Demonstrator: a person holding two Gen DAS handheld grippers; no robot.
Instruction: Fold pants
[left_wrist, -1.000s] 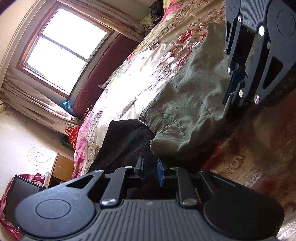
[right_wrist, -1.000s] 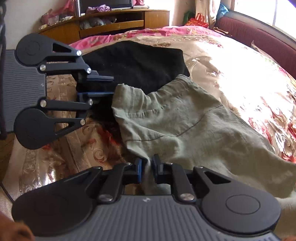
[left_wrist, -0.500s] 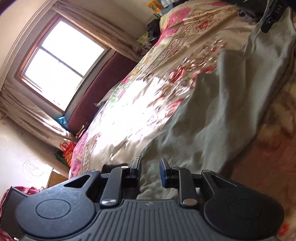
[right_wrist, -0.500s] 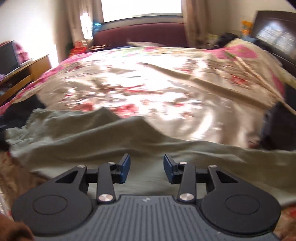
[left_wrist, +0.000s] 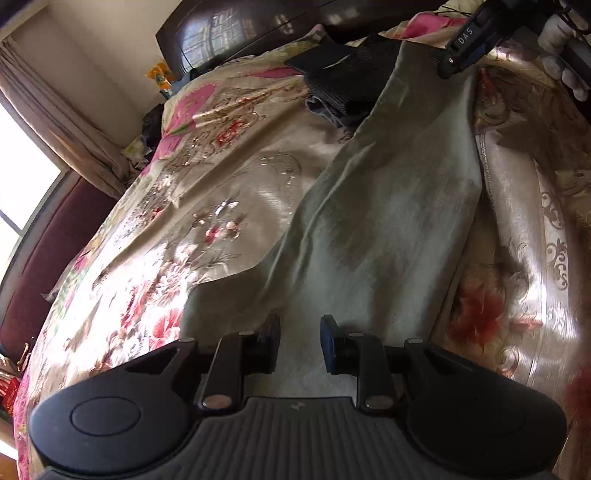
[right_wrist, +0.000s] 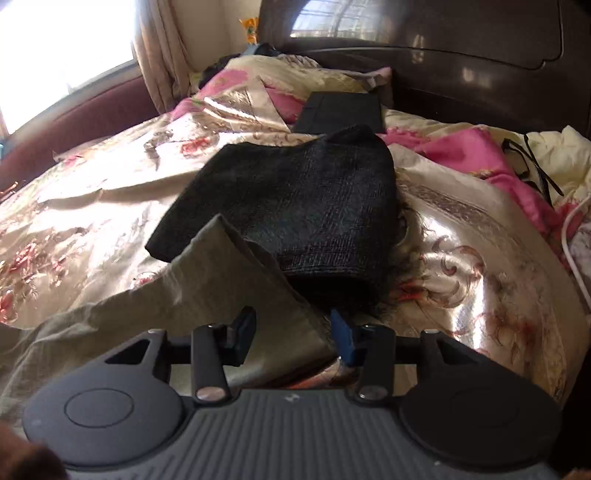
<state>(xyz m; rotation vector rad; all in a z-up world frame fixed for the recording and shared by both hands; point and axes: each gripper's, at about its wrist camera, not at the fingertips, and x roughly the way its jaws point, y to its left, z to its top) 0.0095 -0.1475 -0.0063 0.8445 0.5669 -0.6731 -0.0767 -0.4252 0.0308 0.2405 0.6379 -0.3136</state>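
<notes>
Olive-green pants (left_wrist: 391, 221) lie stretched out along the floral bedspread (left_wrist: 207, 206). My left gripper (left_wrist: 298, 338) is open just above the near part of the pants, with cloth showing between its fingers. In the right wrist view the leg end of the pants (right_wrist: 225, 291) lies crumpled against a folded black garment (right_wrist: 306, 206). My right gripper (right_wrist: 293, 332) is open wide right over that leg end. The right gripper's body also shows in the left wrist view (left_wrist: 469, 40) at the far end of the pants.
A second dark folded garment (right_wrist: 341, 112) lies behind the black one. A dark wooden headboard (right_wrist: 443, 55) stands behind the bed. Black glasses (right_wrist: 532, 162) and a white cable (right_wrist: 572, 236) lie at the right. Window and curtain (right_wrist: 155, 48) stand at the left.
Both grippers have swung from the waist end toward the headboard along the pants. The right gripper has opened wider and now sits over the leg end; the left has opened slightly.
</notes>
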